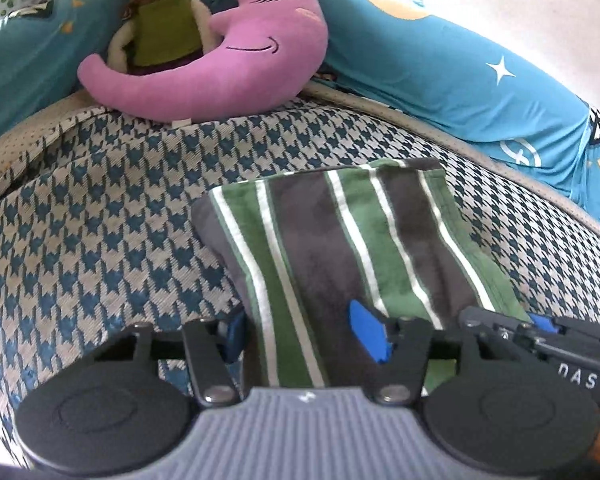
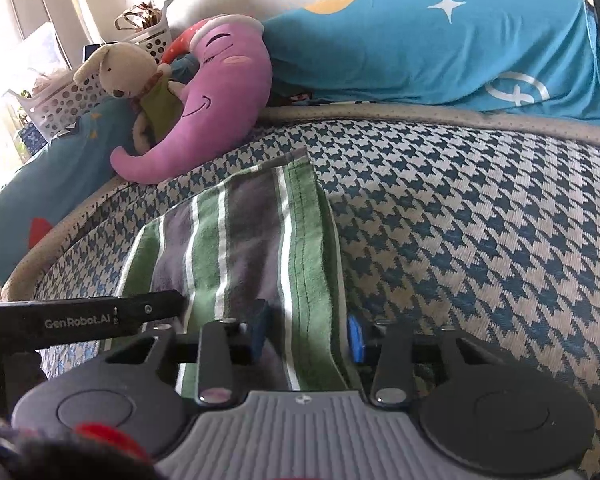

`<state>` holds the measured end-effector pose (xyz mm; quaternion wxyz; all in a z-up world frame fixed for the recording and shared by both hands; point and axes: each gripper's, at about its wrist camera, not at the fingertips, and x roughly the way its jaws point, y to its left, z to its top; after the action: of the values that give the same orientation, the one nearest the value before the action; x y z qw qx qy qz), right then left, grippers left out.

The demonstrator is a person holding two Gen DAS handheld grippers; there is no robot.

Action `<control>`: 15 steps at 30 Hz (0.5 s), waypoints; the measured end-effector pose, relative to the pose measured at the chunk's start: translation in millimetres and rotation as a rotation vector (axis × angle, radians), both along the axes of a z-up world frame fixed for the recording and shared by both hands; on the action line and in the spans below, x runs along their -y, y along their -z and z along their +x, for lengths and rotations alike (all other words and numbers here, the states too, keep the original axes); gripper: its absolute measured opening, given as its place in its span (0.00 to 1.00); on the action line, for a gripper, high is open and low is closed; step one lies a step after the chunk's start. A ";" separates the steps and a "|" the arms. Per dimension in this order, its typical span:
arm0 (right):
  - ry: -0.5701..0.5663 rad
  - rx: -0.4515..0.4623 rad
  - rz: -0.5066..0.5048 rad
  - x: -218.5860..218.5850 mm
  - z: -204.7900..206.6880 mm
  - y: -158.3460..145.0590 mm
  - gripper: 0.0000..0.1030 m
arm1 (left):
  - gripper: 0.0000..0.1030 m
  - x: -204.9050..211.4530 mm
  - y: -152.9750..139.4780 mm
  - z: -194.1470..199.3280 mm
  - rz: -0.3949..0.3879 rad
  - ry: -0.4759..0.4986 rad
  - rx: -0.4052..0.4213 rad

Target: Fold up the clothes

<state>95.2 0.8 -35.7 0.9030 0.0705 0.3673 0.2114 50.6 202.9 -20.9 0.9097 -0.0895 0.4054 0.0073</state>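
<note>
Houndstooth bedding (image 1: 100, 220) in blue and cream fills the middle of both views, with teal star-print pillows (image 2: 440, 48) and a pink plush (image 1: 236, 60) across the top of the frame. My striped green and grey garment (image 1: 340, 248) lies folded into a narrow block in the lower centre, its long axis and stripes running away from me toward the pillows. Both my tools sit at its near short edge, side by side. My left gripper (image 1: 304, 338) stands open, blue pads apart, straddling the left part of that edge. My right gripper (image 2: 308, 334) also stands open, astride the garment's right hemmed edge in the lower centre of its view. Neither is nearer; the cloth lies straight ahead of both. I judge the next fold would carry this near edge forward along the stripes
</note>
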 end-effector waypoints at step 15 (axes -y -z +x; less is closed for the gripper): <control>-0.007 0.013 0.034 8.1 13.4 -2.9 0.56 | 0.80 -26.2 3.0 3.1 -0.131 -0.090 -0.022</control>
<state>108.6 -7.3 -32.8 0.9032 0.0832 0.3582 0.2215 53.6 229.1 -23.9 0.8961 -0.1670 0.4106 0.0225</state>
